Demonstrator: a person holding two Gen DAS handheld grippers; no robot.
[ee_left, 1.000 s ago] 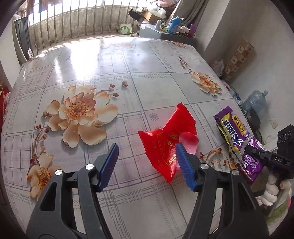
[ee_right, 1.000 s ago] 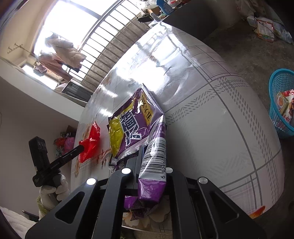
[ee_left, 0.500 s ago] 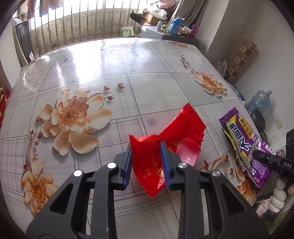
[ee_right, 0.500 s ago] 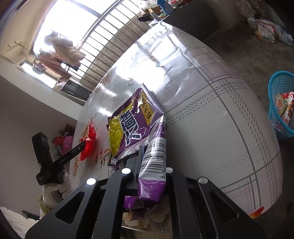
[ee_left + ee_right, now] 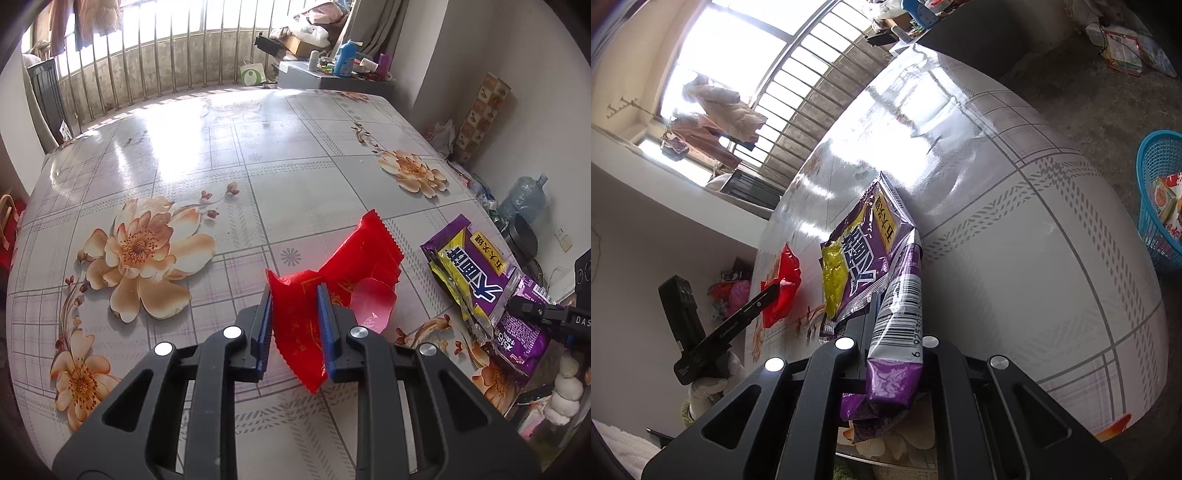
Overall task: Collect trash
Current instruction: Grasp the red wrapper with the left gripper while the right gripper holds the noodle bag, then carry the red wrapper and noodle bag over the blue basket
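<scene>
My left gripper is shut on a crumpled red wrapper and holds its near end above the flowered table. The wrapper also shows small in the right wrist view, with the left gripper on it. My right gripper is shut on a purple and yellow snack bag at the table's edge. That bag lies at the right in the left wrist view, with the right gripper on its near end.
A blue mesh basket with wrappers in it stands on the floor beside the table. A water jug and a cluttered side table stand beyond the table's edges. Window bars run along the far side.
My left gripper moved onto the red wrapper, shut on it, and has lifted its near end. The right gripper has stayed shut on the purple bag.
</scene>
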